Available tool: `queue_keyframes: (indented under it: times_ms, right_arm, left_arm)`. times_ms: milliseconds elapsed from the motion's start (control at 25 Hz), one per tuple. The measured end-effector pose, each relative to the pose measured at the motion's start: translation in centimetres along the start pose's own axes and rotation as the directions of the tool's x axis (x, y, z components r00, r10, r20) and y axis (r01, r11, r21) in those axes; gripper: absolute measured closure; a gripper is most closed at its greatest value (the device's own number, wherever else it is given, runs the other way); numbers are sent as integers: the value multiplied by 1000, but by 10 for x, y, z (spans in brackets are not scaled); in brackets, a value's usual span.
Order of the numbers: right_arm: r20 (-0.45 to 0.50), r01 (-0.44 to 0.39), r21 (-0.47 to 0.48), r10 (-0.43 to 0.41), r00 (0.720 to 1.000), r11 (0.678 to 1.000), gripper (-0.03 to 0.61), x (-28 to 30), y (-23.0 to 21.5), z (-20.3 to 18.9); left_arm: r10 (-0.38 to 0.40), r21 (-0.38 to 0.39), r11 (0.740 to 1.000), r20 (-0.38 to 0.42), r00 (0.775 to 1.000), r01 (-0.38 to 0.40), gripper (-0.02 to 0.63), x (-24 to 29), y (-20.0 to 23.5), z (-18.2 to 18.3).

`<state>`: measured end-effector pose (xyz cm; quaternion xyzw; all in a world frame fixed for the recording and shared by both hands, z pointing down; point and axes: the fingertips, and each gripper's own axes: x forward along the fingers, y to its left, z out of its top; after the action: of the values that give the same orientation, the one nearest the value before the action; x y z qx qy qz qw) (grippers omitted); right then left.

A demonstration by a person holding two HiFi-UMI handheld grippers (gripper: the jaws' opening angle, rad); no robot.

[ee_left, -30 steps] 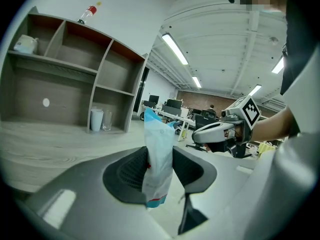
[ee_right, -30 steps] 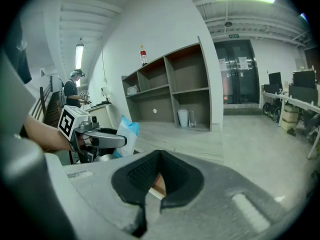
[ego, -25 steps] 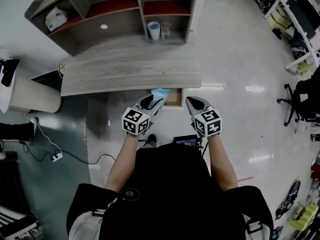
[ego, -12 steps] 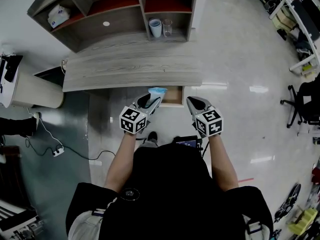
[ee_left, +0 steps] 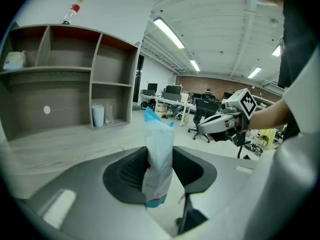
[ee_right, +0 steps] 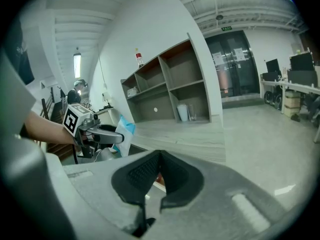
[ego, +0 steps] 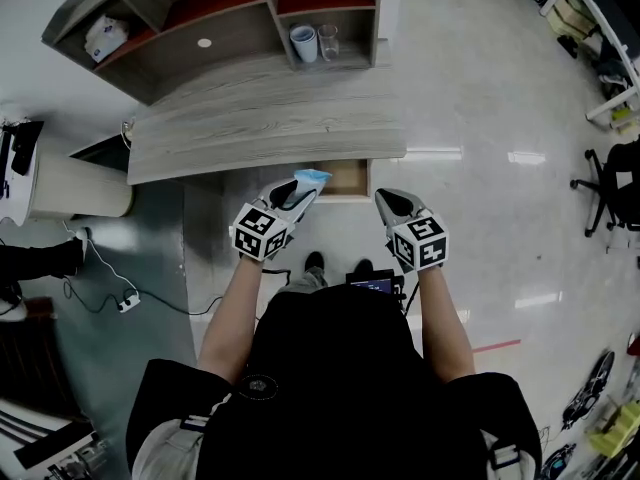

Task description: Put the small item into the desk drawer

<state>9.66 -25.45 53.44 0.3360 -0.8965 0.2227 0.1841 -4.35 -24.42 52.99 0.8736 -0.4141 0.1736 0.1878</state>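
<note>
Left gripper (ego: 296,192) w/ blue pouch (ego: 312,177) has edged nearer the open drawer (ego: 348,178)
Left jaws pinch pouch's lower half; we judge it light, soft, slippery, so grip mid-body; right gripper (ego: 392,202) pressed together, empty

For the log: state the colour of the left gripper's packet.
Packet: pale blue, whitish below; left gripper view.

The packet (ego: 312,177) sits in the left gripper (ego: 298,192) at the left end of the drawer (ego: 347,180) under the desk's (ego: 260,128) front edge, the right gripper (ego: 386,199) on its right, the shelf unit (ego: 200,38) behind.
</note>
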Motion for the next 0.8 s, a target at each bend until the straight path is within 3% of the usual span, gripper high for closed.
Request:
queue_keyframes:
  times_ms: [360, 640, 800]
  right_arm:
    - [2, 12, 63, -12, 1000, 998, 578, 8, 1, -18]
    - [-11, 24, 103, -23, 1000, 994, 578, 14, -6, -35]
    - [-21, 32, 121, -30, 999, 992, 578, 18, -8, -48]
  left_arm:
    - [-59, 138, 987, -146, 987, 80, 456, 17, 4, -15]
    - [-108, 211, 963, -267, 957, 168, 456, 40, 1, -41]
    - [-109, 286, 935, -325, 940, 207, 456, 53, 0, -60]
